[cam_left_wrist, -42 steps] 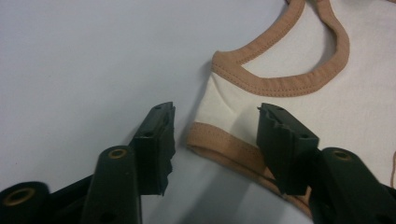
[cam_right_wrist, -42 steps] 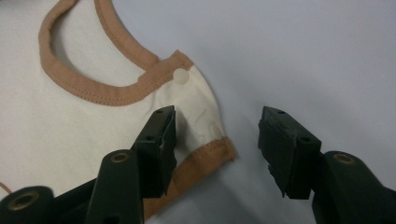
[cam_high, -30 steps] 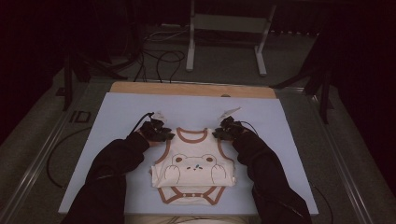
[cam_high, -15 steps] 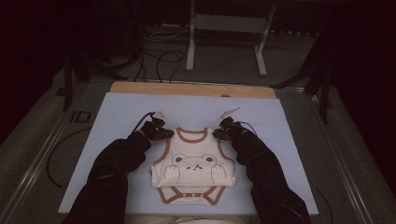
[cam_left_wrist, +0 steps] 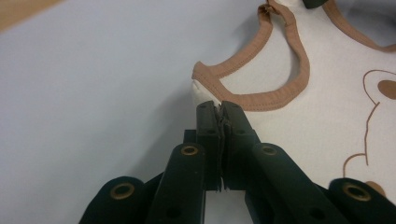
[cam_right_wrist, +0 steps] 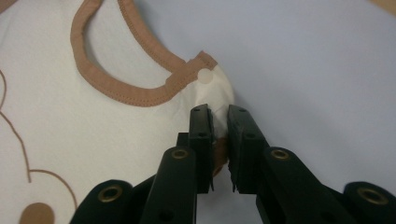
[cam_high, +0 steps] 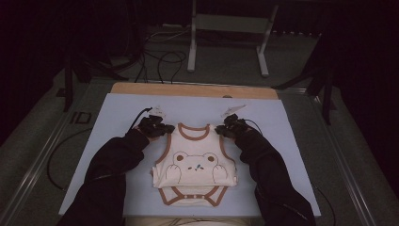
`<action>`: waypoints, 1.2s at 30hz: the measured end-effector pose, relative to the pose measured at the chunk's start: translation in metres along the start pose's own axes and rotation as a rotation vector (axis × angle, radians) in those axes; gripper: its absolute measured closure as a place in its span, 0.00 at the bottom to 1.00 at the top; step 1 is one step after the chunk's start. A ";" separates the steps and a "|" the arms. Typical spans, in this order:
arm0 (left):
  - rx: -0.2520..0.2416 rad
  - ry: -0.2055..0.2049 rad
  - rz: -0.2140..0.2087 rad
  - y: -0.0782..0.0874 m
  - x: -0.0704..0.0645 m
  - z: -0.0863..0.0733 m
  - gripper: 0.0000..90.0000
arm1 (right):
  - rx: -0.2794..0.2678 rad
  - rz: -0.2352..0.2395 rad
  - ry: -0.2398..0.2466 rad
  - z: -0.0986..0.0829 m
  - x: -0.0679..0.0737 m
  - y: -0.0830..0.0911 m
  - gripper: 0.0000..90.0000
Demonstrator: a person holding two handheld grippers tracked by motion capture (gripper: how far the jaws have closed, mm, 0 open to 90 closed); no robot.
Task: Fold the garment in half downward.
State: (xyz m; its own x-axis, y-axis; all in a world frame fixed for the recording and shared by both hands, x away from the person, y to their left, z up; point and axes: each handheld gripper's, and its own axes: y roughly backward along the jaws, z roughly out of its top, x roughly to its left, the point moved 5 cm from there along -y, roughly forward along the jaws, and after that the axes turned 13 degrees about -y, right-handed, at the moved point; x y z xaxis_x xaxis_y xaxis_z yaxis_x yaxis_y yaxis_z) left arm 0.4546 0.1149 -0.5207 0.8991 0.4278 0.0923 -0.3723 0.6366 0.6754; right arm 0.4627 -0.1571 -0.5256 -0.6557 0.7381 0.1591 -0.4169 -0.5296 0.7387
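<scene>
Flanking bodysuit (cam_high: 195, 157) — grippers, bare mat (cam_high: 117, 113)

the high view is dim: the room beyond the table (cam_high: 122, 117) sinks into near black, and the pale table top is the one lit patch, evenly and softly, with faint shadow beside the dark sleeves (cam_high: 117, 160). it looks grainy and low in contrast, with no glare. the two gripper views are brighter. around the bodysuit (cam_left_wrist: 322, 88), its brown stitching is sharp, while the black links of each hand-held gripper (cam_left_wrist: 220, 109) nearest the lens are soft, and soft shadow lies under the jaws.
</scene>
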 end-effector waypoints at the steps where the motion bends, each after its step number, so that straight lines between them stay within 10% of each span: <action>1: -0.007 0.002 -0.001 0.002 0.000 0.002 0.98 | -0.006 0.001 0.010 0.001 0.000 0.002 0.90; 36: -0.160 -0.087 0.123 0.073 0.021 0.077 0.98 | -0.196 -0.038 0.063 0.080 0.008 0.065 0.91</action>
State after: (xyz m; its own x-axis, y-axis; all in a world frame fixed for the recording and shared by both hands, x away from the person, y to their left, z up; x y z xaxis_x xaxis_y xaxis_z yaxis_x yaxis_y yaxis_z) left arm 0.4634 0.1212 -0.4130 0.8588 0.4557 0.2342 -0.5056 0.6796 0.5315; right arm 0.4810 -0.1516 -0.4238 -0.6729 0.7345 0.0877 -0.5524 -0.5778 0.6008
